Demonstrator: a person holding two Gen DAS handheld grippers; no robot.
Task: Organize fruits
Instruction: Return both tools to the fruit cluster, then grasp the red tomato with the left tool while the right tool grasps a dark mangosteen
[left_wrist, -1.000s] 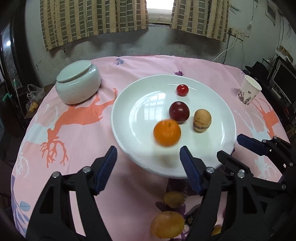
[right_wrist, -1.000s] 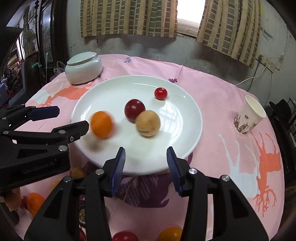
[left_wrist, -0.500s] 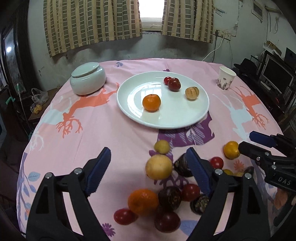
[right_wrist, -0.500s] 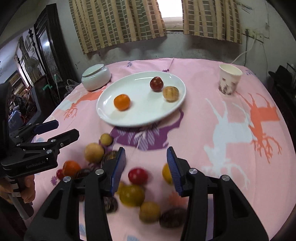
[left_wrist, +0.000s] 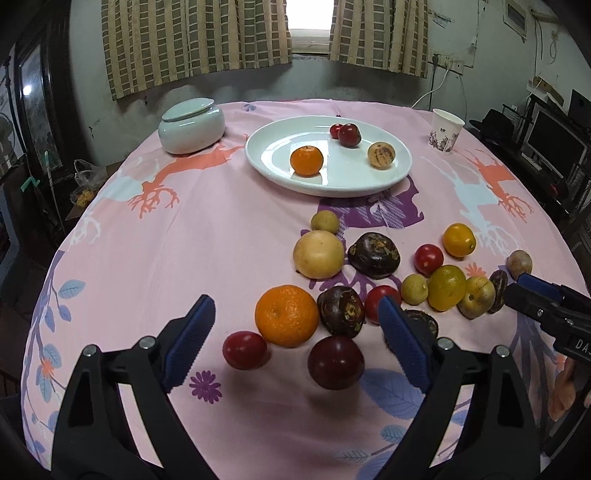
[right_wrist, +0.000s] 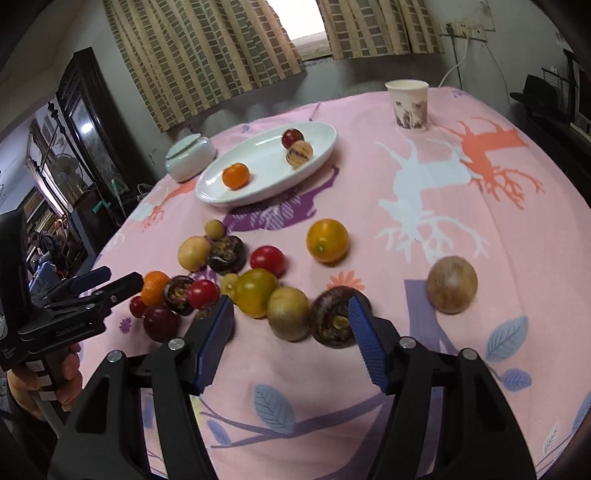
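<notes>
The left gripper (left_wrist: 295, 332) is held wide, its jaws just opened further, empty; an orange (left_wrist: 287, 316) is framed at 12 o'clock. The right gripper (right_wrist: 291, 332) is held part-open, empty. The plate (left_wrist: 369, 184) is set farther off; bare cloth (left_wrist: 166, 240) is left at 10 o'clock.

- Daylight enters through the window (left_wrist: 312, 16) at twelve o'clock, blown out white.
- The room is otherwise dim; corners vignette to black.
- The plate (left_wrist: 400, 173) shows soft glare.
- Fisheye bending curves the edges.
- The right wrist view looks slightly blurred, perhaps by motion.
</notes>
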